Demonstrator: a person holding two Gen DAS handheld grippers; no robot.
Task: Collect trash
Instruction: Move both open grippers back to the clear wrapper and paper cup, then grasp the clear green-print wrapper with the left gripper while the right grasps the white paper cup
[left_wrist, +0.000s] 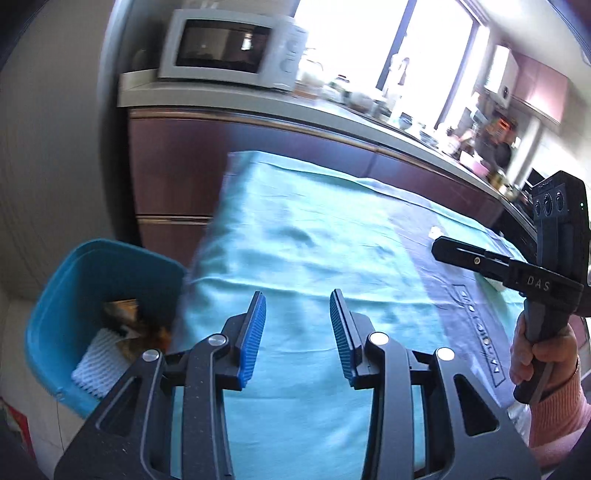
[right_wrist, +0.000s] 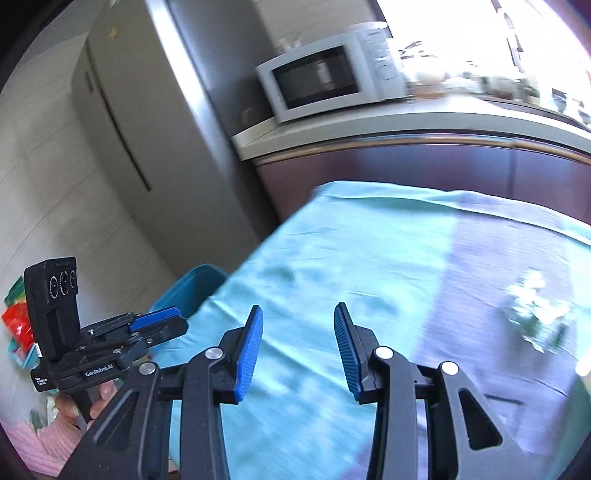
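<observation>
Ribbed blue pads (left_wrist: 255, 339) — smooth teal cloth (left_wrist: 295, 236)

The left hand-held gripper (left_wrist: 297, 332) hangs with jaws apart and empty over the turquoise-covered tabletop (left_wrist: 303, 236). A blue bin (left_wrist: 55, 295) holding wrappers stands beside the tabletop's left edge. The right hand-held gripper (left_wrist: 448, 249) shows at right.

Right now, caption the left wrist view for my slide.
Empty left gripper open over the teal cloth, blue bin of trash at left.
</observation>
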